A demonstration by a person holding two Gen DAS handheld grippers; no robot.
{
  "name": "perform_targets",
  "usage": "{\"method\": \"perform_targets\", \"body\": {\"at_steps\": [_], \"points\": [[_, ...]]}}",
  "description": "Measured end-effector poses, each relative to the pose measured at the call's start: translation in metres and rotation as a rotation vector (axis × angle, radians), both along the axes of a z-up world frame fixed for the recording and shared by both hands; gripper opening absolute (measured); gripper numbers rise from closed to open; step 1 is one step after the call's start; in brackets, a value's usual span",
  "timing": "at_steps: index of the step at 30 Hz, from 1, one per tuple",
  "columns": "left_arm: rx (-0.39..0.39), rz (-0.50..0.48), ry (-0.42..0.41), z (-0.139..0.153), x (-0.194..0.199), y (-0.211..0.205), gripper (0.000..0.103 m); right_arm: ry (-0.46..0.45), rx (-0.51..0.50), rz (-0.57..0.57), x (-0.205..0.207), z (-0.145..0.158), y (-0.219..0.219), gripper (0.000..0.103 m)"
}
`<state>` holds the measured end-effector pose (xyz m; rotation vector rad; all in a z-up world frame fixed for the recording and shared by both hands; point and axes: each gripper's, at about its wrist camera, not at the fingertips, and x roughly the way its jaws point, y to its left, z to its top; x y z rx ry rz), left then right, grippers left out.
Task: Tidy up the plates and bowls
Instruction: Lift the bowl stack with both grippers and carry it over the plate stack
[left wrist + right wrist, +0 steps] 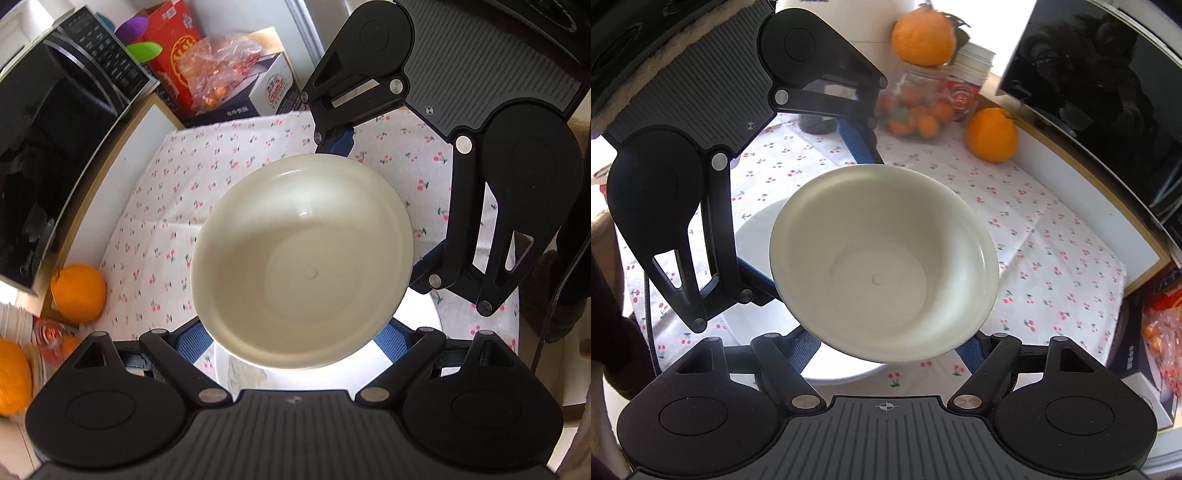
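A cream bowl (303, 262) is held in the air between both grippers, tilted, above a white plate (314, 378) on the cherry-print cloth. My left gripper (295, 341) has its blue pads (194, 341) on either side of the bowl's near rim. My right gripper (886, 345) does the same from the opposite side, its pads (807, 349) against the bowl (882, 262). The plate (757, 236) lies under the bowl in the right wrist view. Each gripper also shows in the other's view: the right one (380, 206), the left one (812, 210).
A black microwave (48, 147) stands along one side of the cloth (166, 221). Oranges (78, 292) lie beside it, and a jar of small fruit (916, 107) stands near them. A red box (173, 48) and a bag of sweets (218, 70) stand at the far end.
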<state>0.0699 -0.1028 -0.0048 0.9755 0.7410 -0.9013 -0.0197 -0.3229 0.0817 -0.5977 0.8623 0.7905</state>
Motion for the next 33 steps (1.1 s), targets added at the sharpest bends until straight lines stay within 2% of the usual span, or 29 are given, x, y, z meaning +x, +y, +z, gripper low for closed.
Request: {"method": "perform_targets", "body": {"at_steps": [15, 33], "points": [[-0.049, 0.065, 0.067, -0.017, 0.011, 0.026, 0.09, 0.055, -0.044, 0.074, 0.002, -0.017, 0.035, 0.077], [-0.065, 0.071, 0.112, -0.031, 0.015, 0.03, 0.09, 0.091, -0.093, 0.103, 0.005, -0.029, 0.044, 0.077]]}}
